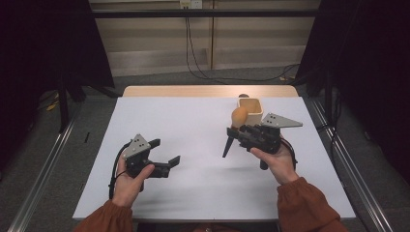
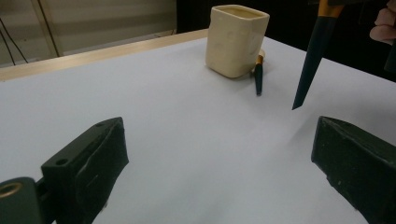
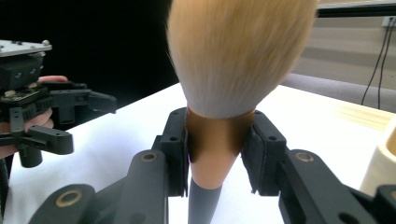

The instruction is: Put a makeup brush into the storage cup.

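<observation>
Square cup (image 1: 250, 109) at the table's (image 1: 193, 121) one o'clock — second brush (image 2: 258, 77) lying beside it; held brush (image 1: 233, 126) at the cup's seven o'clock.

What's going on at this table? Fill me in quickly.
A person sits at a white table with a gripper in each hand. The right gripper is shut on a large makeup brush, clamped at its coppery collar, bristles up and dark handle pointing down above the table. A cream square cup stands nearby, with a second, smaller brush lying at its base. The left gripper hangs open over the table, holding nothing.
</observation>
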### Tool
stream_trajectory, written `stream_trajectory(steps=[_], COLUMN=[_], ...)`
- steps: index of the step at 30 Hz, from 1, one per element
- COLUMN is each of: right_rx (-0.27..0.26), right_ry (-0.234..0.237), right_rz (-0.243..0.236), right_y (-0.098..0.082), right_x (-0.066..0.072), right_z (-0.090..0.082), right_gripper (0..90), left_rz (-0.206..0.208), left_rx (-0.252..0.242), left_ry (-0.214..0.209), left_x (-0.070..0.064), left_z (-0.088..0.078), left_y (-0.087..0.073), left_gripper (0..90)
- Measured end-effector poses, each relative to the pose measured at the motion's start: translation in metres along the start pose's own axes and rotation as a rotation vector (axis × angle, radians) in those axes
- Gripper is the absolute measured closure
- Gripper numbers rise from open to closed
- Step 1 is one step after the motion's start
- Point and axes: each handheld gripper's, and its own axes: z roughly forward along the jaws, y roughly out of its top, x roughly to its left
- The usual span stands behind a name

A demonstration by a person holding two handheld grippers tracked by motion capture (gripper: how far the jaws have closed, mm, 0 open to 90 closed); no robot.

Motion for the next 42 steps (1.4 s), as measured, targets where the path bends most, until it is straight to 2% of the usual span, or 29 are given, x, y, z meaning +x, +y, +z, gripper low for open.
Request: stream_trajectory(steps=[5, 9, 14, 21, 23, 27, 32, 34, 40, 42], right_rx=[0.006, -0.01, -0.014, -0.014, -0.018, -0.02, -0.029, -0.035, -0.043, -0.05], right_ry=[-0.023, -0.042, -0.058, -0.082, -0.09, -0.105, -0.12, -0.126, -0.143, -0.151], right_rz=[0.0, 0.004, 0.002, -0.005, -0.005, -0.004, -0.008, -0.001, -0.006, -0.006], right_y=[0.002, 0.004, 0.007, 0.015, 0.02, 0.026, 0.033, 0.034, 0.038, 0.041], right_x=[-0.007, -0.012, -0.018, -0.027, -0.031, -0.036, -0.041, -0.043, -0.047, -0.05], right_z=[-0.004, -0.008, -0.012, -0.016, -0.017, -0.018, -0.019, -0.019, -0.019, -0.019], right_gripper=[64.3, 64.4, 64.4, 64.4, 64.4, 64.4, 64.3, 64.4, 64.3, 64.4], left_rz=[0.0, -0.001, -0.031, -0.021, -0.022, -0.044, -0.064, -0.072, -0.084, -0.078], left_rx=[-0.006, 0.0, -0.026, -0.025, -0.048, -0.051, -0.055, -0.072, -0.11, -0.109], left_ry=[0.018, 0.037, 0.067, 0.077, 0.107, 0.109, 0.132, 0.139, 0.128, 0.13], left_x=[0.005, 0.008, 0.011, 0.013, 0.015, 0.021, 0.026, 0.028, 0.024, 0.024], left_z=[-0.01, -0.017, -0.023, -0.034, -0.039, -0.048, -0.056, -0.057, -0.062, -0.062], left_y=[-0.002, -0.004, -0.008, -0.014, -0.017, -0.022, -0.028, -0.029, -0.029, -0.03], left_gripper=[3.2, 3.0, 3.3, 3.5, 4.7, 4.6, 4.3, 4.3, 3.6, 3.6])
